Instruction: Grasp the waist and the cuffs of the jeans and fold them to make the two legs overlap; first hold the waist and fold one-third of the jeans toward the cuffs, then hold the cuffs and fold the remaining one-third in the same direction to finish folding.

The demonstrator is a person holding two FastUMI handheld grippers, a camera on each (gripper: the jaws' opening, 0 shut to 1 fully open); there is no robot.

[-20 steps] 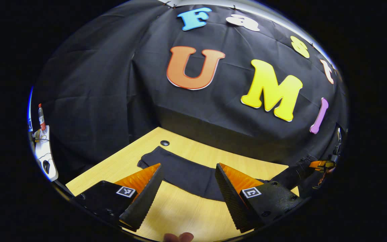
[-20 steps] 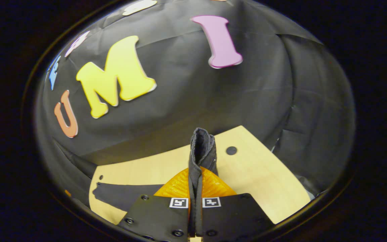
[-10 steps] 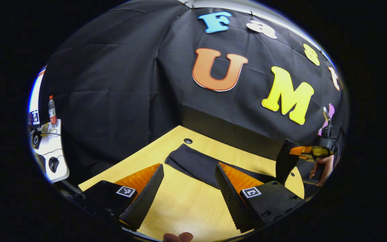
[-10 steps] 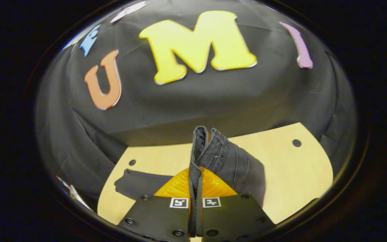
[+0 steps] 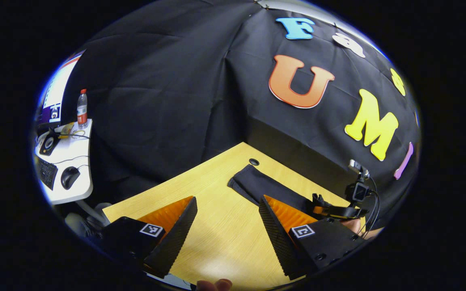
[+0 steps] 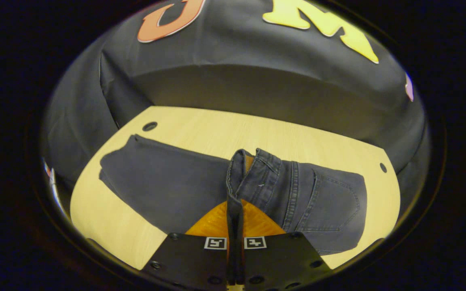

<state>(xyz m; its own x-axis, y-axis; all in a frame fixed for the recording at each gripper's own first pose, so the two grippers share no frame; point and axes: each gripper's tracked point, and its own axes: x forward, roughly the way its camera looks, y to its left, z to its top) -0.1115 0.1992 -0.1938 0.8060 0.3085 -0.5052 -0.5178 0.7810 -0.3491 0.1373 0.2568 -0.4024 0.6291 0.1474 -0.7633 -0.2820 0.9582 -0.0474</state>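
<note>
Dark grey jeans (image 6: 164,186) lie along the wooden table (image 6: 217,129), legs stacked, cuffs (image 6: 115,165) at the left. My right gripper (image 6: 236,201) is shut on the waistband (image 6: 241,169). It holds the waist part, back pocket (image 6: 332,200) up, low over the legs. In the left gripper view the cuff end (image 5: 253,184) lies ahead and to the right. My left gripper (image 5: 227,201) hovers open over bare table, nothing between its fingers. The right gripper (image 5: 334,211) and the hand holding it show at the far right.
Cable holes (image 6: 149,126) (image 6: 383,167) mark the table's far corners. The black cloth wall (image 5: 168,101) closes the back. A white side desk (image 5: 65,165) with a bottle (image 5: 81,108), a mouse and a keyboard stands off to the left.
My right gripper has swung the waist over toward the cuffs and dropped low, so the folded part now rests near the legs. The left gripper stayed open and turned left, away from the jeans.
</note>
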